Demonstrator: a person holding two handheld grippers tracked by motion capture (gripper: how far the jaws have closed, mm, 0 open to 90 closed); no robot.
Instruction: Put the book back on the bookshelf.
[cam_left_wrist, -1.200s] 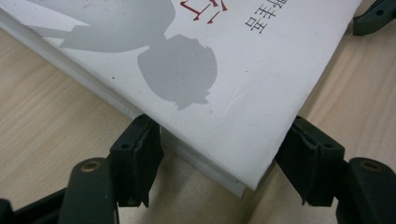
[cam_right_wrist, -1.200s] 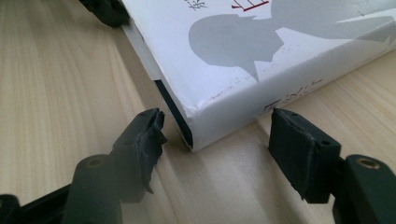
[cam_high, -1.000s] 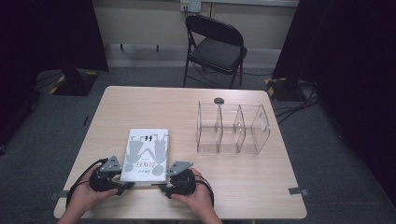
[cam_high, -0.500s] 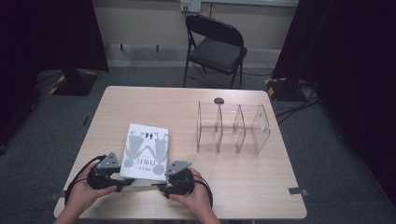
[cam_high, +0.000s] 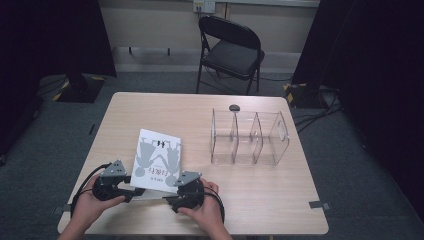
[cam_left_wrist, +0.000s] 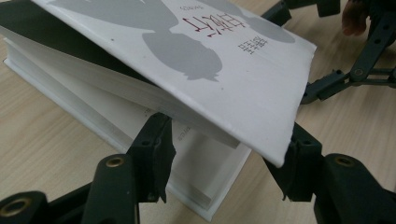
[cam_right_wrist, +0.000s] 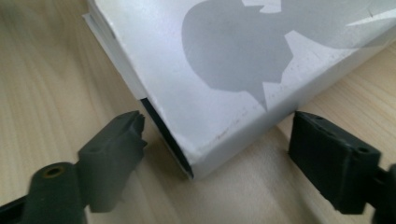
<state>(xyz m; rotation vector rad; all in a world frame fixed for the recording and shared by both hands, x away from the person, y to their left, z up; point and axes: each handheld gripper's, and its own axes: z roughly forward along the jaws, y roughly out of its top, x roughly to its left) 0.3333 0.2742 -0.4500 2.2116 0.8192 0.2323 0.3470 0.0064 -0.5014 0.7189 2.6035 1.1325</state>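
White paperback book (cam_high: 158, 159) tilted further, glossy cover lifted, left hand-held gripper (cam_high: 134, 191) clamping it.

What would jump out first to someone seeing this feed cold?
The white book with grey silhouettes lies at the near edge of the table, its cover lifted off the pages at the corner between the left tool's jaws. The right tool brackets the opposite near corner, jaws wide and apart from it. A clear three-slot organizer stands empty to the right.
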